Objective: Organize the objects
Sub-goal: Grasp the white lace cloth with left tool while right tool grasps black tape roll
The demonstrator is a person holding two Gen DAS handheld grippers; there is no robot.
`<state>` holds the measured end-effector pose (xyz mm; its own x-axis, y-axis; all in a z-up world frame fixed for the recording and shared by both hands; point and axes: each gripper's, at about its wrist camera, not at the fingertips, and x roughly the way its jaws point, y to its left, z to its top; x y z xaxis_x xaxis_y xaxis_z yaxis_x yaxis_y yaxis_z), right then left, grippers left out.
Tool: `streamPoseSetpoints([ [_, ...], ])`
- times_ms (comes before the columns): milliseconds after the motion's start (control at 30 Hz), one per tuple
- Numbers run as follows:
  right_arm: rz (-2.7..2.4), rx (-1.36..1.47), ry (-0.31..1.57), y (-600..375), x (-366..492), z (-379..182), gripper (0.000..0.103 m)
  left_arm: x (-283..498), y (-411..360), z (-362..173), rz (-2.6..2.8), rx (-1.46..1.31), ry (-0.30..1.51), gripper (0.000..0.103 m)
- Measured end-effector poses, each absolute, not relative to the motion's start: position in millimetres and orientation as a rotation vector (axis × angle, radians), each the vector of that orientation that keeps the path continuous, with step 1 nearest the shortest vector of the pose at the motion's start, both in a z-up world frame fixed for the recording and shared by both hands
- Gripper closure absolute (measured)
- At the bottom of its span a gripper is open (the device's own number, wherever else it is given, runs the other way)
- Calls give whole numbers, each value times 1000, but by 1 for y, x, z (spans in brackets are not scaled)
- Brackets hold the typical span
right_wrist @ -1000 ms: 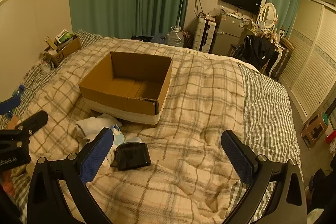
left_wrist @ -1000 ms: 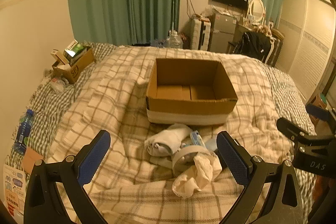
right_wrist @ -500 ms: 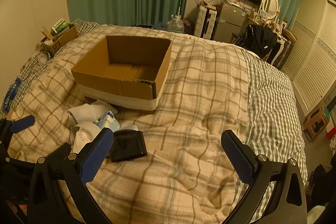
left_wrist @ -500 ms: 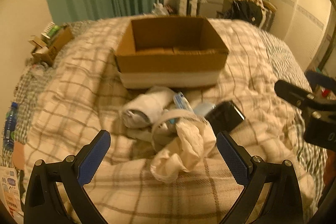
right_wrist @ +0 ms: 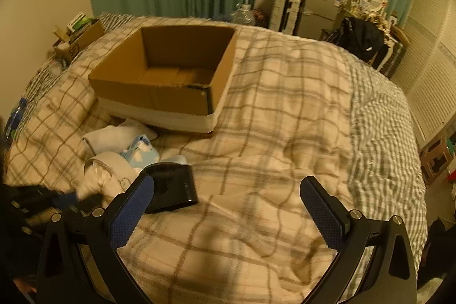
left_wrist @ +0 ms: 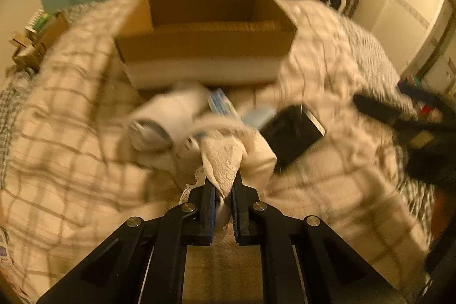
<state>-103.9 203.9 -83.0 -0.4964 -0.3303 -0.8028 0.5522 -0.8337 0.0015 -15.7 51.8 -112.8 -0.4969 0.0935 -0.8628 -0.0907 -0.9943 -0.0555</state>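
No legible writing. Left claw [left_wrist: 221, 197] pinched on white cloth [left_wrist: 223, 161] atop bed [right_wrist: 285, 133], before cardboard box [right_wrist: 171, 70]. Right claw [right_wrist: 226, 207] spread wide, holding nothing, beside black case [right_wrist: 173, 187]. Only right view sharp; left blurred.

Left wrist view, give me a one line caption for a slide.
Left gripper shut on a crumpled cream lace-edged cloth on the plaid quilt, with the open brown cardboard box just beyond.
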Motion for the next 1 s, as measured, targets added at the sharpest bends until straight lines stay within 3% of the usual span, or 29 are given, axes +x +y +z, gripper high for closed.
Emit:
streamPoseSetpoints([
  [300, -2147, 1220, 525, 156, -98, -122, 1, -25, 0, -87, 2792, -1481, -86, 94],
  [600, -2006, 1289, 616, 127, -99, -161, 22, -36, -27, -103, 2804, -1539, -122, 94],
  [733, -1936, 1325, 590, 123, -102, -171, 47, -36, -27, -108, 2790, -1557, -132, 94],
  [1000, -1982, 1259, 507, 139, -95, -144, 50, -29, -19, -94, 2802, -1520, -120, 94],
])
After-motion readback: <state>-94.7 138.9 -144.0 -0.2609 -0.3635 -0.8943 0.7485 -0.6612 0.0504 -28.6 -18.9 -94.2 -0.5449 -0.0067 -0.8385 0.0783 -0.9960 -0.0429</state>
